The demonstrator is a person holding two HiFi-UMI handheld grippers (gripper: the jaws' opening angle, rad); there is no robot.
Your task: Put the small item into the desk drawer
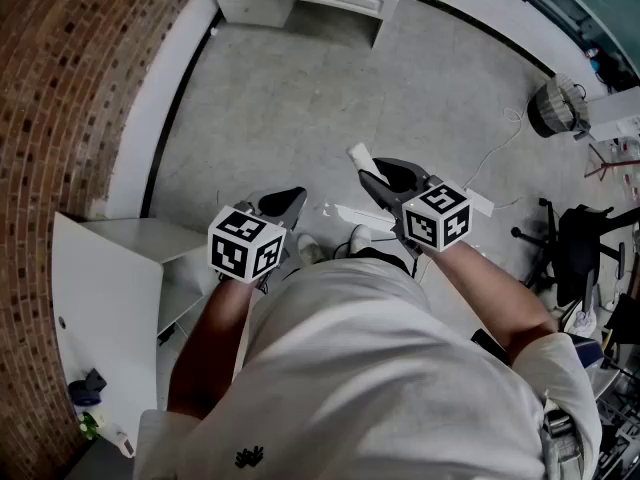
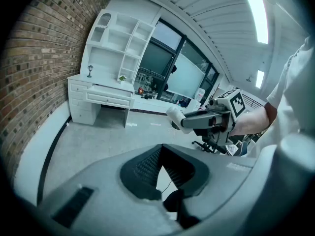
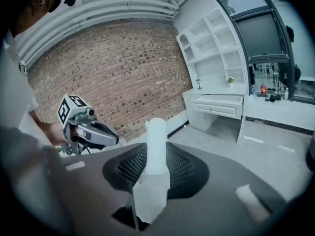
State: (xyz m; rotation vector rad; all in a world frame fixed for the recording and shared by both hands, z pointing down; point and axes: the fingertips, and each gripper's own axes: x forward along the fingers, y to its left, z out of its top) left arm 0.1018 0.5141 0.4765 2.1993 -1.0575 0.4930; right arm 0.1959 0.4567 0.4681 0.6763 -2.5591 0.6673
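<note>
Evidently the right gripper (image 3: 157, 156) is clamped on the small white tube (image 3: 157, 132), carried pointing ahead. The left gripper (image 2: 160, 150), jaws together and empty, seems kept free for the closed desk drawer (image 3: 218, 107), well across the floor (image 3: 275, 161).

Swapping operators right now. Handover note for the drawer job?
Left gripper: jaws together, nothing in them.
Right gripper: shut on the small white item, which sticks out past the tips.
White desk: against the brick wall, well away from both grippers. Its drawer looks closed.
Done: item is in the grip.
Left: walk to the desk, open the drawer (probably with the left gripper), put the item in.
</note>
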